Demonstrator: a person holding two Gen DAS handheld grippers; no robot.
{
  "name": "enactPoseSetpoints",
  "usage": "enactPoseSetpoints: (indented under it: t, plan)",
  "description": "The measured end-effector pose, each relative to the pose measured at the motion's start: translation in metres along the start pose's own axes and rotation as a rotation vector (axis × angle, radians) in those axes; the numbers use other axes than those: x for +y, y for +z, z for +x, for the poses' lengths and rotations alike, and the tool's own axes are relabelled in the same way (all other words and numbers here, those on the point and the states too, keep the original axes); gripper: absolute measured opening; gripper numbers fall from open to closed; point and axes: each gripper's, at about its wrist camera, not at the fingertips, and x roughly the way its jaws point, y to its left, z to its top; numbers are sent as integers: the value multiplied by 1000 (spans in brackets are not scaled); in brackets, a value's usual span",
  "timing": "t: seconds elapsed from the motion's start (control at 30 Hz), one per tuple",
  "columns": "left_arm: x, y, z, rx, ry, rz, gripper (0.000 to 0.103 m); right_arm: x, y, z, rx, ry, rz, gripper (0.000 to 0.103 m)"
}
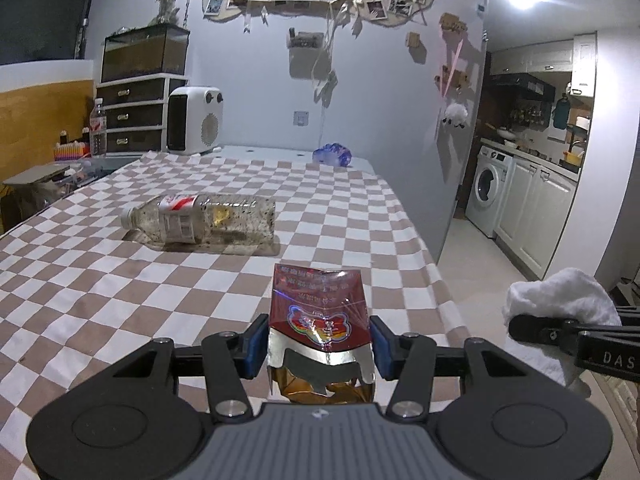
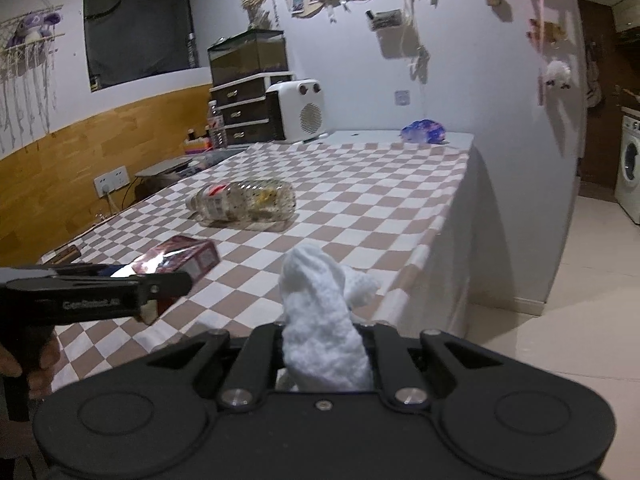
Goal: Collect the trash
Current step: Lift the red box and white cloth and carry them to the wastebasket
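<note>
Both your wrist cameras are looking forward and slightly down along their jaws, hovering close over the near end of the desk (image 1: 120, 280). They are sharing the lying bottle (image 1: 200, 220) (image 2: 244, 204) mid-desk and the white heater (image 1: 194, 120) (image 2: 300, 110) beyond it.

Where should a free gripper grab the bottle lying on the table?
Grip the bottle across its labelled mid-body, coming from above. It lies on its side, cap end toward the left in the left wrist view, so the round body offers two opposite sides to pinch. The cap end looks narrow and likely to pivot.
</note>
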Motion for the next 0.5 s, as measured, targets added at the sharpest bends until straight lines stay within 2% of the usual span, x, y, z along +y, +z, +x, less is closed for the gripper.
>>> enactPoseSetpoints:
  t: [0.5]
  plan:
    - [-56, -14, -25, -16, -71, 43, 52, -29, -21, -66, -61, -101, 53, 11]
